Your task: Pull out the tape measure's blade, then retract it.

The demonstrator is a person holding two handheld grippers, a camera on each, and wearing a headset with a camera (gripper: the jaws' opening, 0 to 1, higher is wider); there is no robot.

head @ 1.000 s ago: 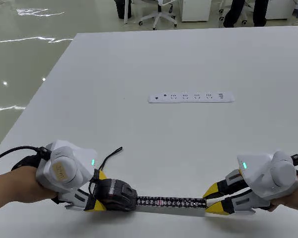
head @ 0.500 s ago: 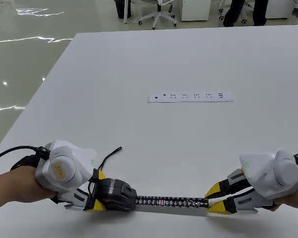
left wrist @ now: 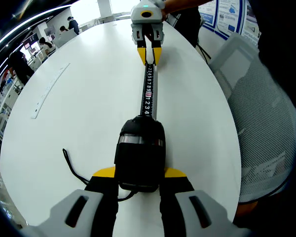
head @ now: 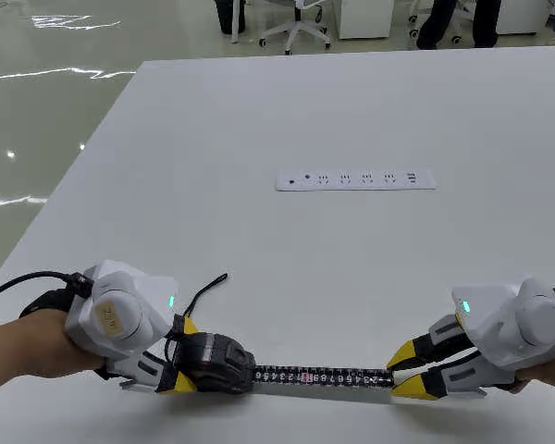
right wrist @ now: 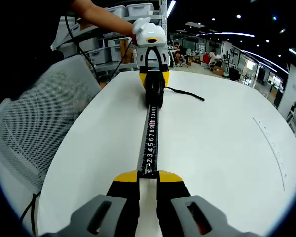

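Near the front edge of the white counter (head: 351, 111), the left gripper (head: 184, 358) is squeezed tight around the black tape measure (head: 217, 363). The right gripper (head: 398, 373) pinches the tip of the blade (head: 324, 376). Since a second ago the right gripper has slid a bit more to the right, so more of the blade and its numbers is out. The tape measure itself has stayed put. The pulling part looks like it is going well. I think the next job is to let the blade slide back in slowly, so it does not snap.
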